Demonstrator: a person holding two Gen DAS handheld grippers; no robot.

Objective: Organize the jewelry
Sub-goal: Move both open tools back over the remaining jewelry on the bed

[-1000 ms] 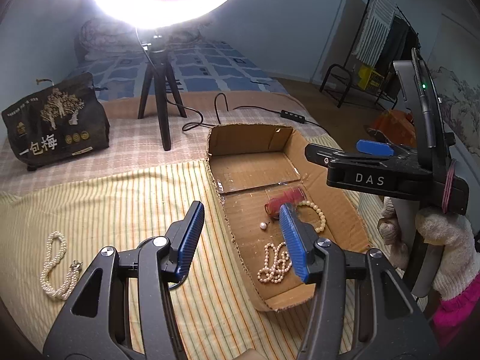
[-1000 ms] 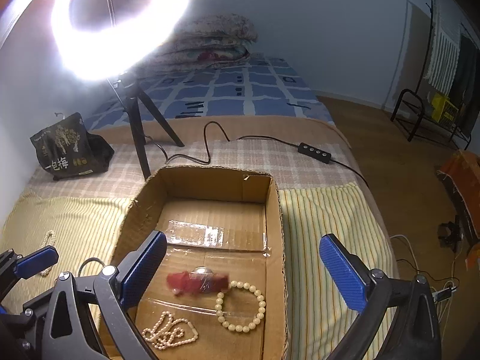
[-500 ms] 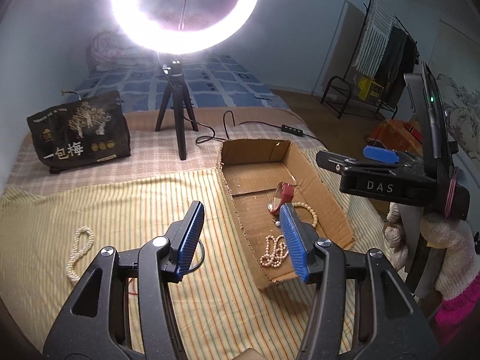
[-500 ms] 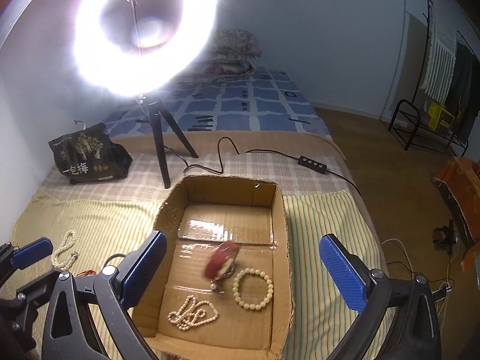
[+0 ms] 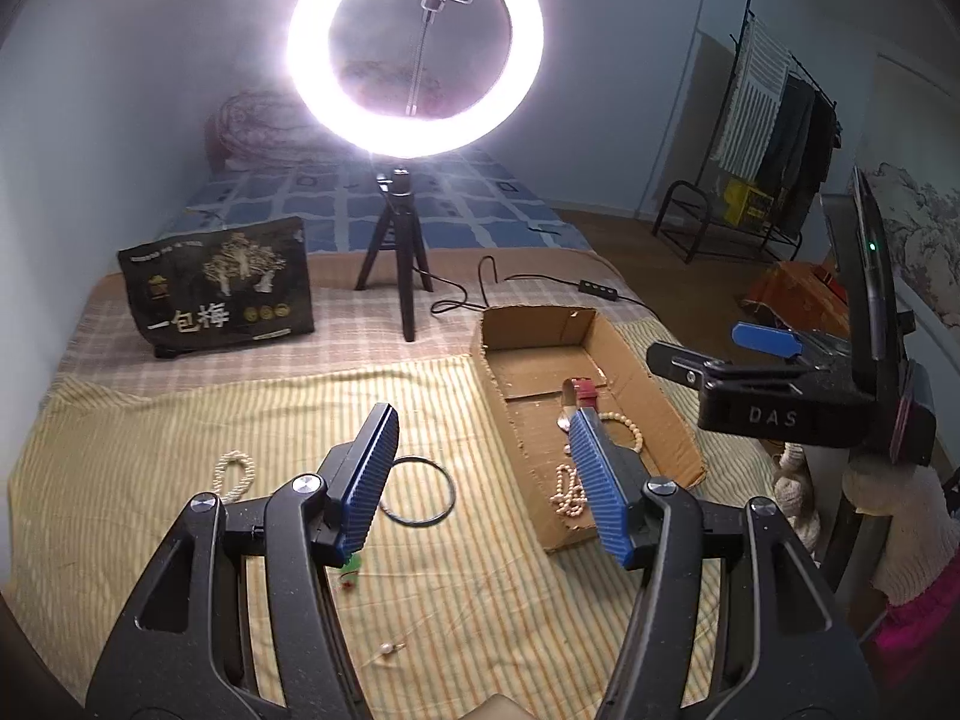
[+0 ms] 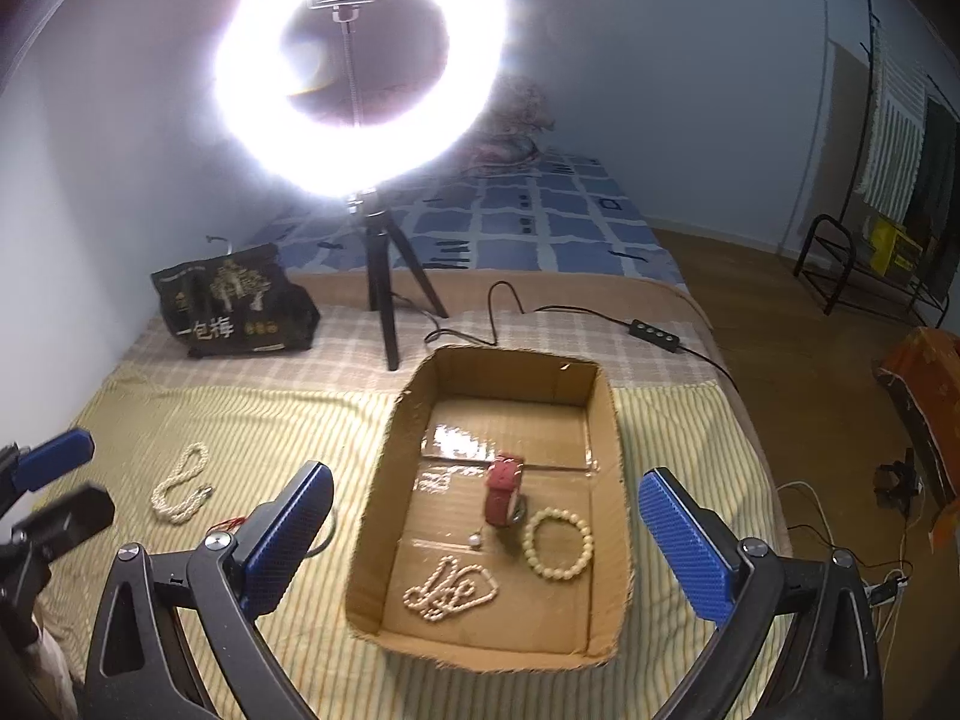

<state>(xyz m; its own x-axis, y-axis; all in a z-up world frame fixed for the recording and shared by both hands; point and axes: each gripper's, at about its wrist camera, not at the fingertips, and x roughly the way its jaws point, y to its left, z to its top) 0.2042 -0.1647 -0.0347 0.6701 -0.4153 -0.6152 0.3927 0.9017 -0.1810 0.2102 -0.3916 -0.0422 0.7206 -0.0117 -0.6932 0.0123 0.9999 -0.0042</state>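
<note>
At the left of my right wrist view a pearl necklace (image 6: 180, 485) lies on the striped bed cover (image 6: 252, 420). At centre, the cardboard box (image 6: 612, 420) holds a red watch (image 6: 503, 489), bead bracelet (image 6: 558, 543) and pearl strand (image 6: 450, 591). My left tool (image 5: 483, 480) has just been widening, nothing between its jaws; my right tool (image 6: 486, 546) gapes wide, empty.

- A lit ring light (image 5: 415, 54) on a small black tripod (image 5: 397, 252) stands on a bed (image 6: 540, 222) against pale blue walls.
- A brown wood floor (image 6: 780, 324) lies to the right.
- A black clothes rack (image 5: 774, 120) holds hanging garments.
</note>
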